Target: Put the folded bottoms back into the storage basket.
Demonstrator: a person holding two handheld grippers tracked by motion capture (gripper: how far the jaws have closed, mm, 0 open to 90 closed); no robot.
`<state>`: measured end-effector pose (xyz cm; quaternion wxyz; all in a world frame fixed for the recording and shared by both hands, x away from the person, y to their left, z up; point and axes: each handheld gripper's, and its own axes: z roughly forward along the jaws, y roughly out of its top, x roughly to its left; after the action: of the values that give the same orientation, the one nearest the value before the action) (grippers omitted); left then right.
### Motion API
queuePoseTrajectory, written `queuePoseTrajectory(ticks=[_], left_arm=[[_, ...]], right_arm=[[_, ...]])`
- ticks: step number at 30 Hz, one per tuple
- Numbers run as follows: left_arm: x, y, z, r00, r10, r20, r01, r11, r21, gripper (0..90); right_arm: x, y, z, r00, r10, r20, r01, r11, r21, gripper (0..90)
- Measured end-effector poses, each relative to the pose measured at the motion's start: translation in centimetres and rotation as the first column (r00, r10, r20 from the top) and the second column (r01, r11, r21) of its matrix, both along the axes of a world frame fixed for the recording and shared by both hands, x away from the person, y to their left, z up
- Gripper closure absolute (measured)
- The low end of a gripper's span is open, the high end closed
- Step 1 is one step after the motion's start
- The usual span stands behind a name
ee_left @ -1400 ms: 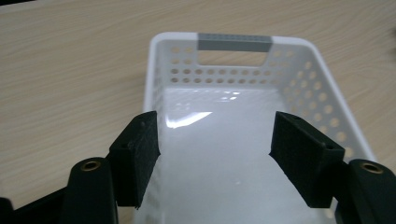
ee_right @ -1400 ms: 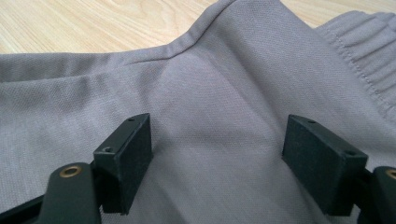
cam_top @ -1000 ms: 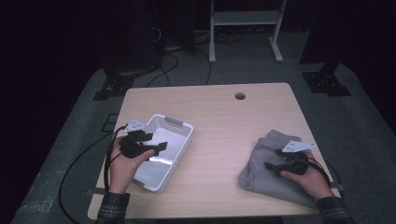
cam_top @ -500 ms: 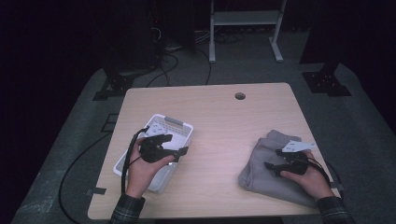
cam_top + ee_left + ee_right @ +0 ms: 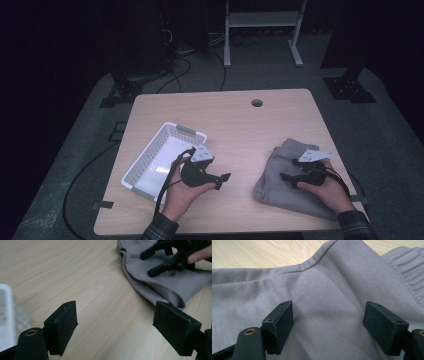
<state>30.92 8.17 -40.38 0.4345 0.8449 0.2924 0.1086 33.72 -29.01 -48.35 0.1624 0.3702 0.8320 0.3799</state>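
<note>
High view: left tongs (image 5: 220, 181) left the basket (image 5: 150, 155), spreading wider, empty; right tongs (image 5: 287, 176) apart over grey cloth (image 5: 280, 192).

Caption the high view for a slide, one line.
Left gripper open over bare table beside white basket; right gripper open above folded grey garment.

The left gripper (image 5: 218, 181) is pointing sideways toward the other hand, its jaws having just been opening, nothing between them. The right gripper (image 5: 285, 176) is hovering wide-jawed.
</note>
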Motion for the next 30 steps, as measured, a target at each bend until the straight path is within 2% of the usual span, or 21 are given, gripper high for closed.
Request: queuePoseTrajectory(ticks=[3, 4, 9, 15, 21, 24, 27, 30], left_arm=[[-0.2, -0.8, -0.6, 0.9998, -0.017, 0.003, 0.017, 0.9998, 0.009, 18.6], [-0.4, -1.4, -1.2, 0.9995, -0.031, 0.003, 0.031, 0.9995, 0.01, 18.6], [-0.7, -2.3, -2.4, 0.9974, -0.071, 0.01, 0.07, 0.9965, 0.044, 18.6], [-0.5, -2.6, -3.4, 0.9943, -0.106, -0.011, 0.107, 0.9933, 0.043, 18.6], [-0.1, -2.7, -4.5, 0.9893, -0.137, -0.049, 0.139, 0.9892, 0.045, 17.1], [0.3, -3.0, -5.2, 0.9859, -0.151, -0.072, 0.156, 0.9859, 0.062, 14.6], [0.3, -3.3, -5.6, 0.987, -0.144, -0.072, 0.15, 0.9849, 0.086, 14.3], [0.3, -3.6, -5.9, 0.9853, -0.155, -0.072, 0.161, 0.9828, 0.091, 14.3]], right_arm=[[0.4, 0.5, 0.0, 1.0, 0.006, -0.001, -0.006, 1.0, 0.0, 22.6], [0.5, 0.7, 0.0, 1.0, 0.007, -0.002, -0.007, 1.0, -0.001, 22.6], [1.3, 1.9, 0.0, 0.9998, 0.018, 0.0, -0.018, 1.0, -0.001, 22.6], [2.1, 3.3, 0.0, 0.9995, 0.03, 0.0, -0.03, 1.0, -0.001, 22.6], [2.6, 4.9, 0.1, 0.9989, 0.046, 0.002, -0.046, 0.999, -0.004, 22.6], [2.9, 5.8, 0.1, 0.9982, 0.06, 0.003, -0.06, 0.998, -0.004, 22.6], [3.1, 6.5, 0.1, 0.9975, 0.07, 0.004, -0.07, 0.998, -0.007, 22.6], [3.2, 7.1, 0.1, 0.9971, 0.076, 0.004, -0.076, 0.997, -0.007, 22.6]])
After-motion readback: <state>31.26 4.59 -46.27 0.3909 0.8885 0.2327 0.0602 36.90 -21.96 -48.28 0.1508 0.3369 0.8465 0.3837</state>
